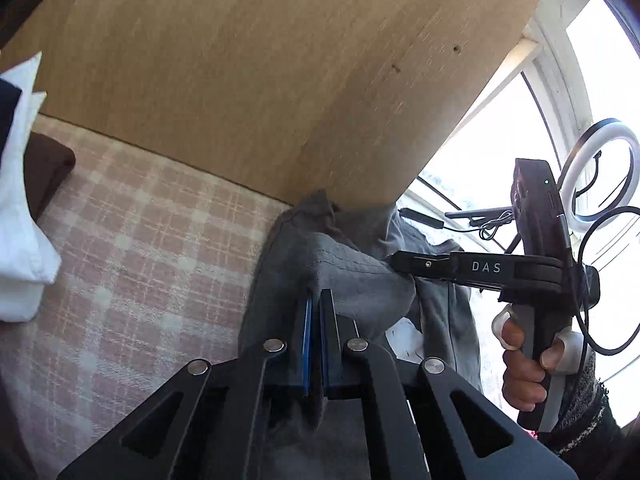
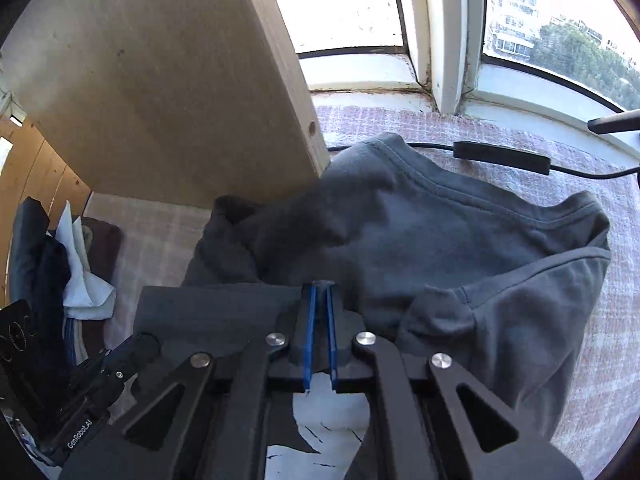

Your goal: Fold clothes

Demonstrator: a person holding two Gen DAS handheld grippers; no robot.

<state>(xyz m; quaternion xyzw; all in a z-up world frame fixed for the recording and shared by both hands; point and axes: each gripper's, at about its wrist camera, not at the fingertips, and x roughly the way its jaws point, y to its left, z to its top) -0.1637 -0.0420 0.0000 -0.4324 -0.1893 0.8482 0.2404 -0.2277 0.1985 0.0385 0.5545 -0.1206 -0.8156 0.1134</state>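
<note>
A grey T-shirt [image 2: 460, 240] with a white print lies bunched on the pink checked cover [image 2: 600, 320], its collar toward the window. My right gripper [image 2: 320, 286] is shut on a fold of the shirt. My left gripper [image 1: 317, 294] is shut on another fold of the same shirt [image 1: 352, 272], which is lifted off the cover. In the left wrist view the right gripper [image 1: 394, 262] shows at the right, pinching the cloth, held by a hand [image 1: 524, 364].
A wooden board [image 1: 260, 72] stands upright just behind the shirt. A pile of white, dark blue and brown clothes [image 2: 76, 276] lies at the left. A black cable with a box [image 2: 500, 158] lies by the window sill [image 2: 380, 72]. A ring light [image 1: 596, 168] stands at the right.
</note>
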